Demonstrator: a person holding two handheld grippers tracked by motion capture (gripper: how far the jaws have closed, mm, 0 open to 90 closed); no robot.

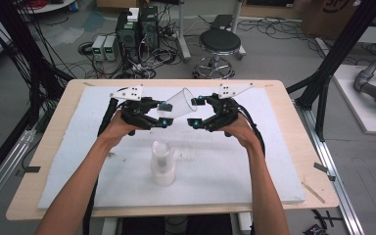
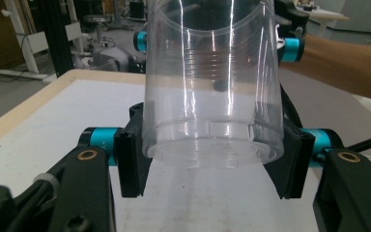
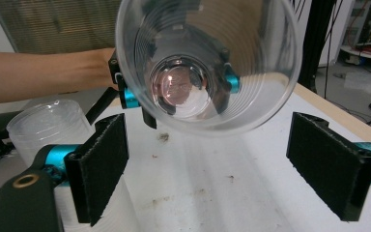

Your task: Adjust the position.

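Left gripper (image 1: 162, 122) centre of high view, pads clamped on base of clear cup (image 1: 178, 104); cup tilted, held above counter (image 1: 54, 122), mouth toward right gripper (image 1: 194, 112). Right gripper jaws spread wide, nothing between pads, cup rim just ahead of them in right gripper view. Stack of cups (image 1: 162, 164) upright on white mat (image 1: 254, 161), lower centre, apart from both grippers.

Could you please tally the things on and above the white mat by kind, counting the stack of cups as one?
Single clear cups, held up in the left claw: 1
Stacks of clear cups, standing on the white mat: 1
Claws: 2, the right claw open and empty
Total: 4
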